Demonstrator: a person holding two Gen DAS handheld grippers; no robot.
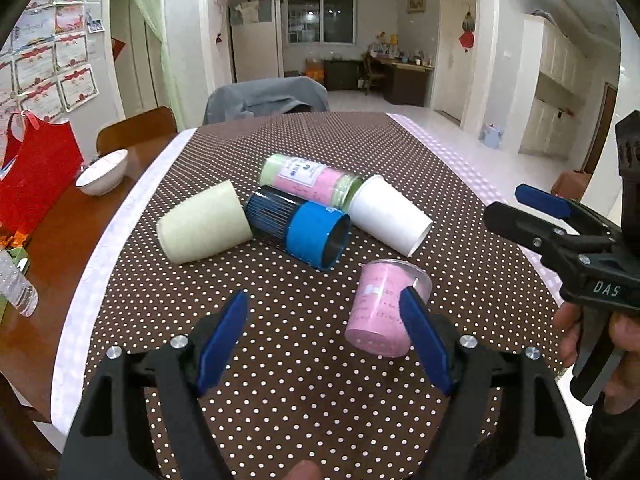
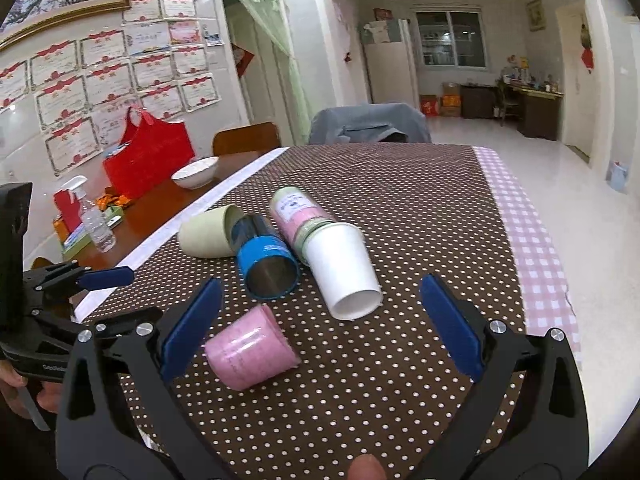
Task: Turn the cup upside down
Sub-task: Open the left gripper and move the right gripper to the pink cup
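Several cups lie on their sides on the dotted brown tablecloth (image 1: pixel 320 360). The nearest is a pink plastic cup (image 1: pixel 382 312), also in the right wrist view (image 2: pixel 250 354). Behind it lie a blue metal cup (image 1: pixel 298 226) (image 2: pixel 266 266), a white paper cup (image 1: pixel 388 214) (image 2: pixel 344 268), a pale green cup (image 1: pixel 204 222) (image 2: pixel 208 234) and a pink-and-green cup (image 1: pixel 308 178) (image 2: pixel 298 216). My left gripper (image 1: pixel 324 344) is open and empty, its right finger beside the pink cup. My right gripper (image 2: pixel 320 330) is open and empty above the pink cup.
A white bowl (image 1: pixel 102 172), a red bag (image 1: pixel 34 172) and a clear bottle (image 1: pixel 16 284) stand on the bare wooden table at the left. A chair with grey cloth (image 1: pixel 266 96) stands at the far end. The table's right edge has a pink checked border (image 2: pixel 536 256).
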